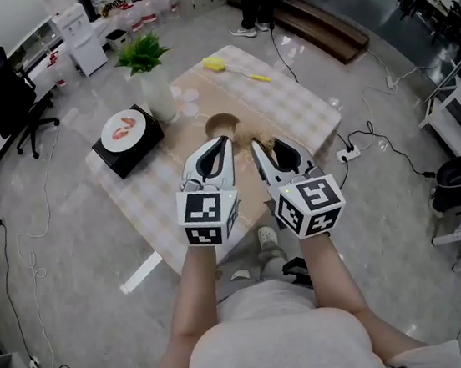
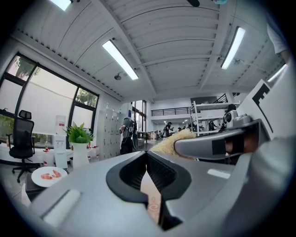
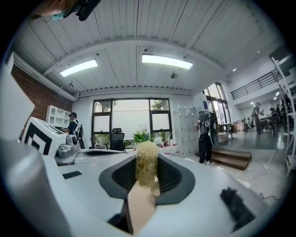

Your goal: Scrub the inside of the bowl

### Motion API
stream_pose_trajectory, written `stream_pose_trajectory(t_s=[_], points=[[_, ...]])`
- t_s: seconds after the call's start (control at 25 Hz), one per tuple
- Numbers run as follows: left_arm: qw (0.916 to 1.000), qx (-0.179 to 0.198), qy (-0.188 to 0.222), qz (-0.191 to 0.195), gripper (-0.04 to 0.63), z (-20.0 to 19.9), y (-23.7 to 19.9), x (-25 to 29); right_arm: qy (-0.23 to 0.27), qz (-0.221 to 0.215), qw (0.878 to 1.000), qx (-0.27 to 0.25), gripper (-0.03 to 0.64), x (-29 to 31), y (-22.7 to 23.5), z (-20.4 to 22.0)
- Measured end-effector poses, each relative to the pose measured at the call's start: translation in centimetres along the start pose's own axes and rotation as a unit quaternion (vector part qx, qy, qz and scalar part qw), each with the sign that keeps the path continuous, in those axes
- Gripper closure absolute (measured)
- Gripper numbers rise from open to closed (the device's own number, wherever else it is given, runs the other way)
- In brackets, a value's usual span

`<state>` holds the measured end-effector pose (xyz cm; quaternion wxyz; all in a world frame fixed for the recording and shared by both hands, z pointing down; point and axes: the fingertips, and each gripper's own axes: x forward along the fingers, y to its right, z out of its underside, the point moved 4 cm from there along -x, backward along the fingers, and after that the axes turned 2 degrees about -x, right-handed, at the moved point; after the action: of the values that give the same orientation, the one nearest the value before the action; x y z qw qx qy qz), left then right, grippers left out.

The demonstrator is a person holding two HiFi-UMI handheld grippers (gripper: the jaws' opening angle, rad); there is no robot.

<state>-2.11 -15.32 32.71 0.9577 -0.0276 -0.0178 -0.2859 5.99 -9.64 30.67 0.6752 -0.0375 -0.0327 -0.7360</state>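
A brown bowl [image 1: 221, 124] stands on the checked tablecloth [image 1: 287, 104], just beyond both grippers. My left gripper [image 1: 226, 141] is raised above the table's near side; its jaws touch with nothing between them [image 2: 146, 159]. Beside it, my right gripper [image 1: 256, 145] is shut on a yellowish fibrous scrubber [image 1: 262, 143], whose tuft sticks out past the jaw tips [image 3: 147, 167]. In the left gripper view the scrubber [image 2: 173, 141] shows at the right. Both grippers point level across the room, so neither gripper view shows the bowl.
A green plant in a white vase [image 1: 154, 80] stands at the table's far left. A white plate with red pieces [image 1: 125, 130] lies on a black box. A yellow brush [image 1: 228, 66] lies at the far edge. Cables and a power strip [image 1: 347, 153] lie on the floor at the right.
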Motion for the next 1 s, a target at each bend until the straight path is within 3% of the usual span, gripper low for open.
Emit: stream_pose_trajectory(t_s=[0.68,1.0], points=[[0.9986,-0.01,-0.04,-0.033,0.474,2.1,-2.4,6.6,-0.017,-0.079,0.997,-0.002,0.514,7.2,6.1,0.8],[0.9957,-0.025,-0.07,-0.055,0.375,4.0,-3.1,9.1,-0.035,-0.117,0.992,0.003,0.514,10.1,8.5,2.2]])
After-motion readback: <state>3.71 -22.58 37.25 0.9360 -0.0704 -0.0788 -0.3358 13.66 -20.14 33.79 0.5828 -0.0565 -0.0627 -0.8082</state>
